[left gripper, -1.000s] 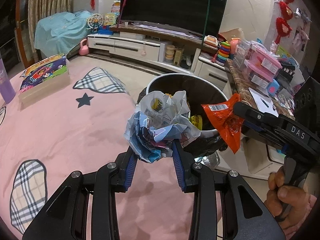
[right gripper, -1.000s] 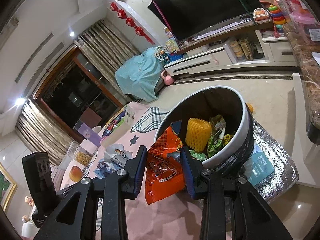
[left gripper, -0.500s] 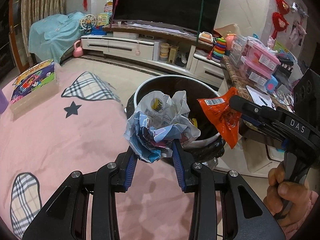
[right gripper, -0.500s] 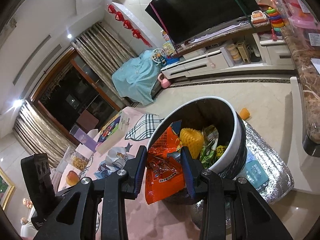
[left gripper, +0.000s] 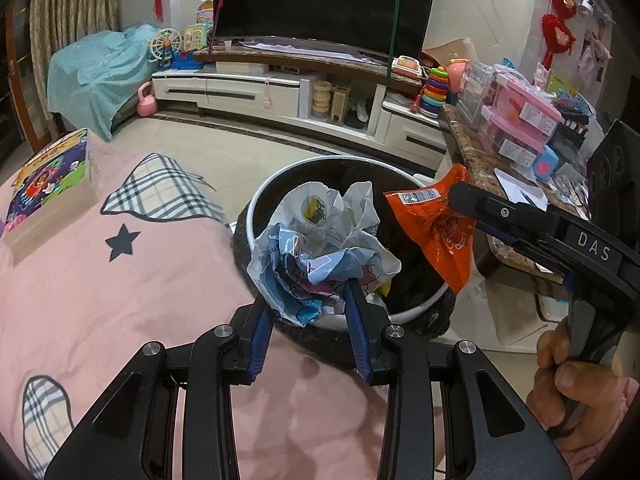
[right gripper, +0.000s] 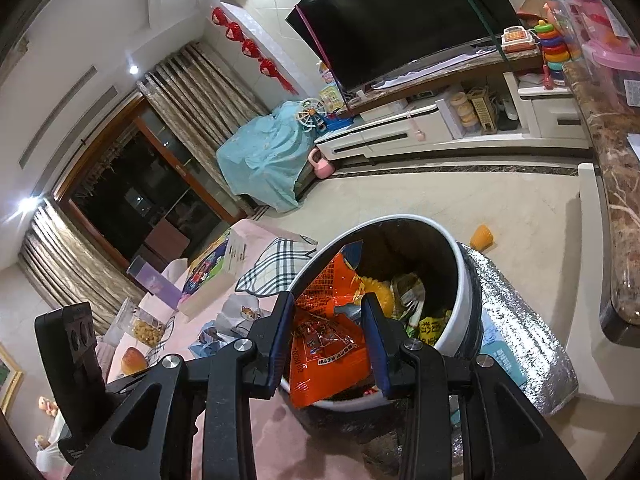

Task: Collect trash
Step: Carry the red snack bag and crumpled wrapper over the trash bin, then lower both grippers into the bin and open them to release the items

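My left gripper [left gripper: 308,300] is shut on a crumpled white and blue plastic wrapper [left gripper: 320,248] and holds it over the near rim of the round black trash bin [left gripper: 280,184]. My right gripper [right gripper: 328,304] is shut on an orange snack bag [right gripper: 324,340] and holds it above the bin's near edge [right gripper: 460,280]. The orange bag [left gripper: 436,224] and the right gripper also show at the right of the left wrist view. The bin holds a yellow foam net [right gripper: 380,292] and green wrappers [right gripper: 408,292].
A pink tablecloth [left gripper: 100,300] with a star and plaid patches covers the table beside the bin. A boxed puzzle [left gripper: 52,184] lies at its far left. A silver insulated bag [right gripper: 516,328] lies right of the bin. A marble counter [right gripper: 616,200] stands at the right.
Both grippers have moved forward toward the bin with their loads. The bin now lies closer and more directly under the crumpled wrapper and the orange bag.
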A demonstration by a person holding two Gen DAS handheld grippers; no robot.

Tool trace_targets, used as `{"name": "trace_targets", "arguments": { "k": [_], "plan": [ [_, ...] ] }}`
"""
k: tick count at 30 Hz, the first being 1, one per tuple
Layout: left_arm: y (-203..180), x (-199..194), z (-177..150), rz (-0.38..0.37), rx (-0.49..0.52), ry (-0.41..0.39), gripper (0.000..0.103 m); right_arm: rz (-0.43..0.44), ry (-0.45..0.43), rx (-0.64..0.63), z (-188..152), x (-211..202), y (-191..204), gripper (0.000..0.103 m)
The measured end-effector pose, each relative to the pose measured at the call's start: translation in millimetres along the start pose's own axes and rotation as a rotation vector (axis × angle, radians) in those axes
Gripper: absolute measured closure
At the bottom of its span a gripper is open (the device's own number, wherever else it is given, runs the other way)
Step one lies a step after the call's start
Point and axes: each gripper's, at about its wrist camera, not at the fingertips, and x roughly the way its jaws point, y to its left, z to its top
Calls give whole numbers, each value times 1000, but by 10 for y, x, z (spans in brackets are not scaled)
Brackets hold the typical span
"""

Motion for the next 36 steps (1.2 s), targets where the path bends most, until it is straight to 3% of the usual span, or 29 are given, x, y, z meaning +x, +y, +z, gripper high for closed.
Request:
{"name": "trace_targets", "arguments": {
  "k": [36],
  "plan": [
    [-82,473,277,45,39,66,70,-54,19,8,176,160,-108,67]
  ]
}}
